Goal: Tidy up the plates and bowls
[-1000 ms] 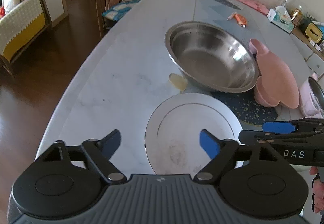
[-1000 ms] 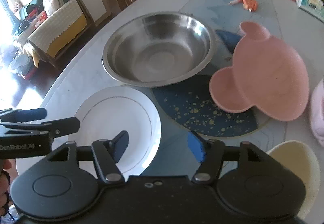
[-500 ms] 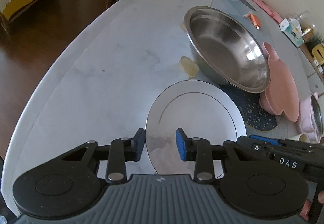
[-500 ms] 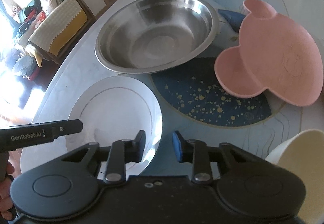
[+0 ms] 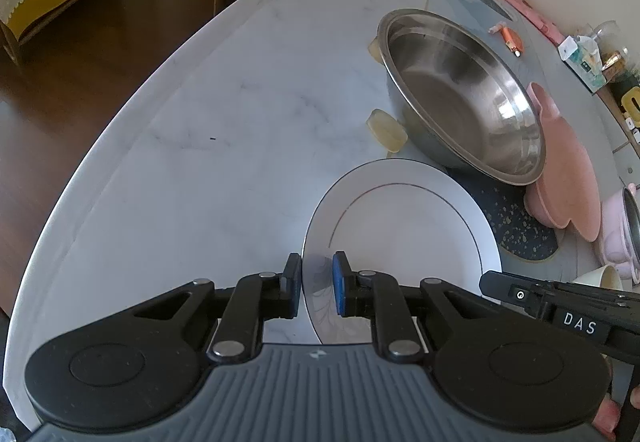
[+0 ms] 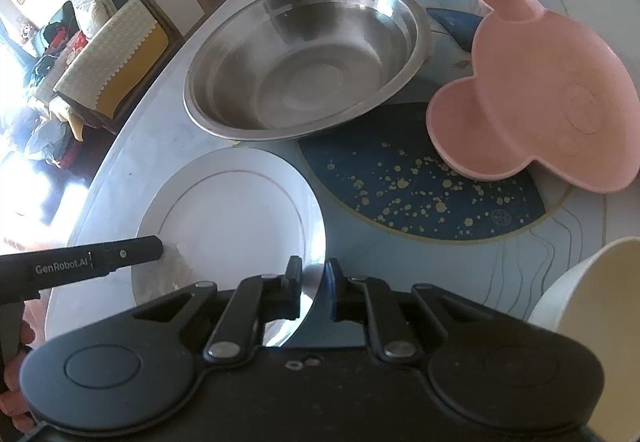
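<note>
Left wrist view: the left gripper (image 5: 316,284) has its jaws narrowed onto the near left rim of the white plate (image 5: 404,238), which lies on the marble surface (image 5: 224,130) just before the steel bowl (image 5: 460,94)

Right wrist view: the right gripper (image 6: 312,288) pinches the white plate (image 6: 228,218) at its near right rim; the pink dish (image 6: 536,90) sits right of the steel bowl (image 6: 308,58)
</note>
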Action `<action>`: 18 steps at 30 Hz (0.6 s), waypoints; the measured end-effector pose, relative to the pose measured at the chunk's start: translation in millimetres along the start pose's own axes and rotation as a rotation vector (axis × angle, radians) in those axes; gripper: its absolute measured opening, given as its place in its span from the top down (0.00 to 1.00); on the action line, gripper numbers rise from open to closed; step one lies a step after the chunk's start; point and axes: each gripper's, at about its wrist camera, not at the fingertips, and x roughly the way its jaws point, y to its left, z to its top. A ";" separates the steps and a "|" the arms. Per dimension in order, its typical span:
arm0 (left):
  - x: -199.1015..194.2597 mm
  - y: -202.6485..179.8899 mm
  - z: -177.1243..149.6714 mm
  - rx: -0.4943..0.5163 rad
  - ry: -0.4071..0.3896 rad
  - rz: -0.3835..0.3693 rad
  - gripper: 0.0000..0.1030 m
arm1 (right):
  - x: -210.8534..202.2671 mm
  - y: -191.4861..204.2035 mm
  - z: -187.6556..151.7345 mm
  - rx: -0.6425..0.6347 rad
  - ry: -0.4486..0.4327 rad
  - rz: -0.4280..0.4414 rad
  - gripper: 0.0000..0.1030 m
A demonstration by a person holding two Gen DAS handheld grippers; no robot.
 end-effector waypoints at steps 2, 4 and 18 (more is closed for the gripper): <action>-0.5 0.7 -0.1 0.002 0.001 0.001 0.85 | -0.8 0.6 0.1 -0.002 0.000 -0.002 0.89; -1.3 0.9 -0.9 0.007 0.000 0.004 0.85 | -2.1 0.8 -1.3 -0.007 -0.003 -0.003 0.90; -16.3 0.2 -5.8 0.023 -0.025 -0.006 0.87 | -17.7 4.9 -6.0 0.012 -0.023 0.007 0.94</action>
